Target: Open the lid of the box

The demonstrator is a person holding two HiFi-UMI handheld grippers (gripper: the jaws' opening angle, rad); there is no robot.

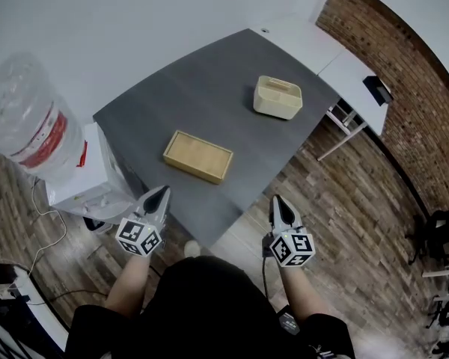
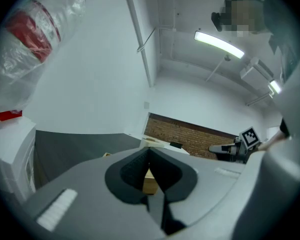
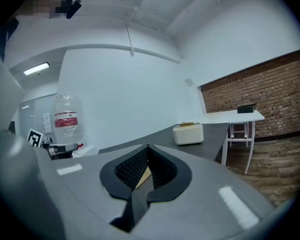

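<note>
A flat wooden box (image 1: pixel 198 156) with its lid down lies on the dark grey table (image 1: pixel 172 103). Through each gripper's shut jaws a sliver of that box (image 2: pixel 149 182) (image 3: pixel 143 177) shows. My left gripper (image 1: pixel 163 191) hangs shut and empty at the table's near-left edge, short of the box. My right gripper (image 1: pixel 278 200) is shut and empty too, off the table's near-right edge over the floor. In the left gripper view the jaw tips (image 2: pixel 149 150) meet, and the right gripper (image 2: pixel 225 149) shows at the right. In the right gripper view the tips (image 3: pixel 148 147) also meet.
A cream open container (image 1: pixel 278 97) (image 3: pixel 188 133) stands farther back on the table. A water dispenser with a clear bottle (image 1: pixel 30 126) stands left of the table. A white table (image 1: pixel 344 69) and a brick wall (image 1: pixel 411 103) lie to the right, over wood flooring.
</note>
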